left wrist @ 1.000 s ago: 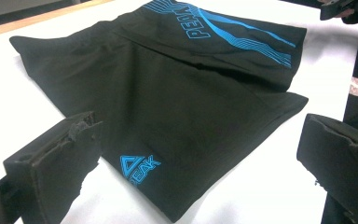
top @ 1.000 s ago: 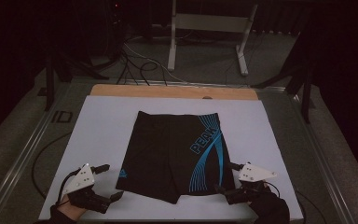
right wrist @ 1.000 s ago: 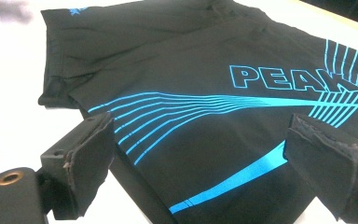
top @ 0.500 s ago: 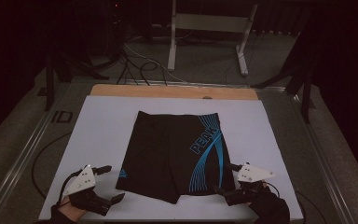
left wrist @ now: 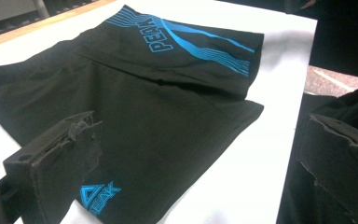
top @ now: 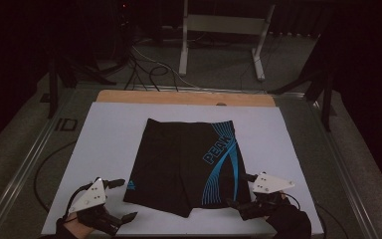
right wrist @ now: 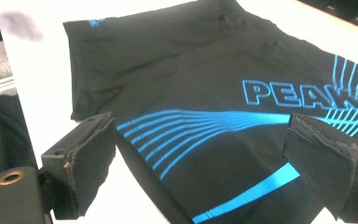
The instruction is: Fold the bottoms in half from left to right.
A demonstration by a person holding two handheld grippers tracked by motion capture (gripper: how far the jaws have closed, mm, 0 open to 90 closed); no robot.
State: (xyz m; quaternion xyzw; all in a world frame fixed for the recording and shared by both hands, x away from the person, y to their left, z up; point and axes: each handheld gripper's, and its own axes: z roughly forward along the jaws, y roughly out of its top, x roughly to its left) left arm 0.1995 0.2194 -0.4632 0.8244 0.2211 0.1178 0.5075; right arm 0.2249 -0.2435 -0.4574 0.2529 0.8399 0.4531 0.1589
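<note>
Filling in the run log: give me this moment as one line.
shorts: flat on white mat | left gripper: open, near hem corner | right gripper: open, at right leg hem

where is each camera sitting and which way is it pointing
High view: above the person's side, looking forward and down at the shorts on the table; both hands and grippers show.
Left gripper view: along its open jaws toward the shorts' hem.
Right gripper view: along its open jaws over the blue stripes.
All share the shorts.

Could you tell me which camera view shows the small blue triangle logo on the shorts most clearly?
The left gripper view: the triangle logo lies close and sharp beside a jaw. The high view shows it tiny; the right gripper view shows it far off.
</note>
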